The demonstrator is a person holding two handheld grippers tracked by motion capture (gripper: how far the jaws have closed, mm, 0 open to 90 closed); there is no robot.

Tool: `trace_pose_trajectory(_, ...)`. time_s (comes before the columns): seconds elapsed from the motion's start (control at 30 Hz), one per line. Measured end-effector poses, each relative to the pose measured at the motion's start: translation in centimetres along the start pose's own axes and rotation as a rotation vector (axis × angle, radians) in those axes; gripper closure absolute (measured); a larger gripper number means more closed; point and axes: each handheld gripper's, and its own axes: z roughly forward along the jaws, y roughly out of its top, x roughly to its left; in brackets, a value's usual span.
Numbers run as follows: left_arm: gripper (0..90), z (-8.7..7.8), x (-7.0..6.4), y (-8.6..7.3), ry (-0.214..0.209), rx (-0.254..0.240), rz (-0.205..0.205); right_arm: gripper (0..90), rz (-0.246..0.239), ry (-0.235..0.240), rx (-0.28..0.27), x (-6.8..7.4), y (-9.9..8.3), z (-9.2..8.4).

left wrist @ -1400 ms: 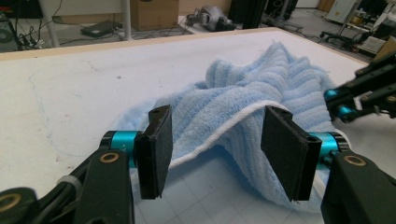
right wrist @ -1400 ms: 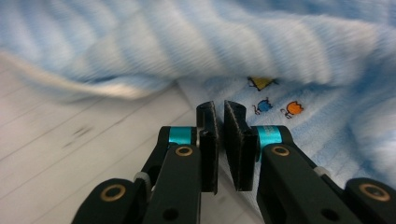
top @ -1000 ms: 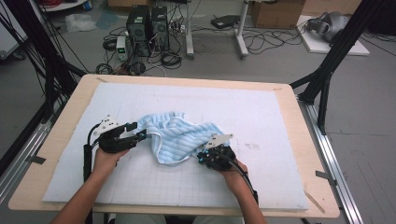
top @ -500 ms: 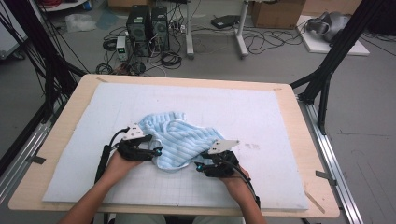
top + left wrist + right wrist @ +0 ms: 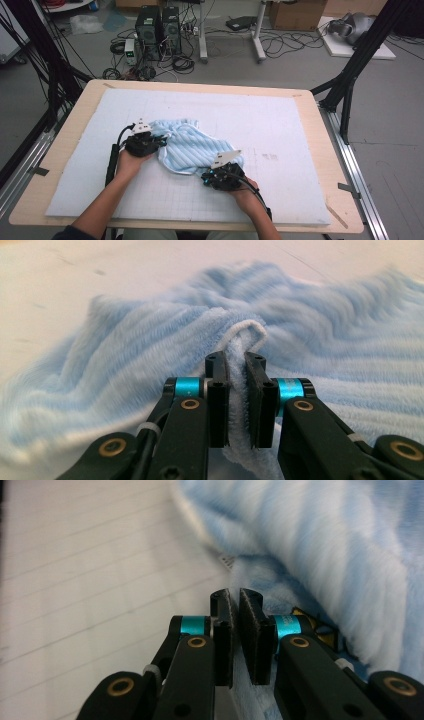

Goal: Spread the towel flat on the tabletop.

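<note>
Pinching the blue towel (image 5: 192,150) mid-frame: left gripper (image 5: 236,385) just clamped a fold, right gripper (image 5: 236,630) nearly shut on its edge. Next, probably lift and spread.

One striped blue towel (image 5: 192,150), seemingly single, between two tongs.

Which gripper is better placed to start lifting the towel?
Left. The left gripper visibly pinches a towel fold. The right gripper is shut at the edge, with no cloth clearly between its jaws.
</note>
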Motion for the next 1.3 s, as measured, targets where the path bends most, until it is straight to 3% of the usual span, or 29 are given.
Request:
trace_pose_trajectory(0.03, 81.2, 0.0, 0.9, 0.4, 0.026, -0.040, -0.028, 84.5, -0.008, 0.027, 0.000, 0.1, 0.0, 0.1)
trace_pose_trajectory(0.07, 81.3, 0.0, 0.9, 0.4, 0.026, -0.040, -0.028, 84.5, -0.008, 0.027, 0.000, 0.1, 0.0, 0.1)
trace_pose_trajectory(0.1, 81.3, 0.2, 1.7, 0.8, 0.044, -0.042, -0.051, 84.5, -0.020, 0.066, 0.005, 0.5, 0.1, 0.2)
trace_pose_trajectory(0.2, 81.3, 0.4, 2.3, 1.1, 0.065, -0.053, -0.065, 84.5, -0.042, 0.152, 0.012, 1.1, 0.1, 0.4)
trace_pose_trajectory(0.23, 81.3, 0.4, 2.9, 1.3, 0.086, -0.082, -0.078, 84.5, -0.057, 0.172, 0.013, 1.3, 0.1, 0.6)
trace_pose_trajectory(0.3, 81.3, 0.5, 3.4, 1.4, 0.090, -0.080, -0.096, 84.5, -0.063, 0.185, 0.015, 1.6, 0.1, 0.6)
trace_pose_trajectory(0.37, 81.5, 0.7, 4.4, 1.4, 0.120, -0.096, -0.127, 84.5, -0.073, 0.258, 0.016, 2.1, -0.1, 0.7)
trace_pose_trajectory(0.47, 81.5, 1.0, 4.7, 1.2, 0.114, -0.103, -0.139, 84.4, -0.086, 0.324, 0.006, 2.7, -0.2, 0.5)
trace_pose_trajectory(0.57, 77.8, 1.1, 4.4, 1.3, 0.076, -0.125, -0.139, 78.2, -0.085, 0.337, -0.040, 2.6, -0.1, 0.0)
trace_pose_trajectory(0.6, 69.9, 1.1, 4.4, 1.3, 0.076, -0.125, -0.139, 71.4, -0.060, 0.326, -0.063, 2.4, 0.0, -0.2)
trace_pose_trajectory(0.63, 60.3, 0.9, 4.0, 1.5, 0.047, -0.141, -0.171, 65.2, -0.041, 0.296, -0.091, 2.1, 0.1, -0.6)
trace_pose_trajectory(0.67, 53.7, 0.7, 3.8, 1.5, 0.032, -0.146, -0.164, 64.6, -0.016, 0.276, -0.126, 1.7, 0.1, -1.0)
trace_pose_trajectory(0.7, 52.0, 0.4, 3.6, 1.5, 0.024, -0.150, -0.146, 60.6, -0.001, 0.245, -0.155, 1.3, 0.1, -1.5)
trace_pose_trajectory(0.73, 50.8, 0.4, 3.6, 1.5, 0.024, -0.150, -0.146, 60.6, -0.001, 0.245, -0.155, 1.3, 0.1, -1.5)
trace_pose_trajectory(0.77, 46.7, 0.0, 3.4, 1.5, 0.028, -0.157, -0.131, 54.9, 0.049, 0.125, -0.207, 0.2, 0.0, -2.6)
trace_pose_trajectory(0.8, 46.7, -0.2, 3.3, 1.4, 0.025, -0.158, -0.127, 54.9, 0.049, 0.125, -0.207, 0.2, 0.0, -2.6)
trace_pose_trajectory(0.83, 43.3, -0.8, 3.4, 1.2, -0.008, -0.148, -0.145, 47.4, 0.093, 0.009, -0.236, -0.8, -0.3, -3.2)
trace_pose_trajectory(0.87, 41.3, -0.8, 3.4, 1.2, -0.008, -0.148, -0.145, 46.7, 0.115, -0.058, -0.230, -1.3, -0.4, -3.5)
trace_pose_trajectory(0.9, 41.4, -1.5, 3.1, 0.8, -0.013, -0.178, -0.135, 46.2, 0.131, -0.116, -0.222, -1.8, -0.6, -3.6)
trace_pose_trajectory(1.0, 40.9, -2.1, 2.9, 0.4, -0.026, -0.184, -0.128, 43.7, 0.181, -0.236, -0.194, -3.3, -0.8, -3.4)
trace_pose_trajectory(1.13, 39.8, -3.1, 2.5, -0.3, -0.069, -0.191, -0.100, 44.3, 0.189, -0.283, -0.159, -4.3, -0.4, -2.6)
trace_pose_trajectory(1.3, 39.3, -4.2, 2.7, -1.5, -0.112, -0.205, -0.084, 48.6, 0.217, -0.295, -0.121, -5.8, 1.1, 0.1)
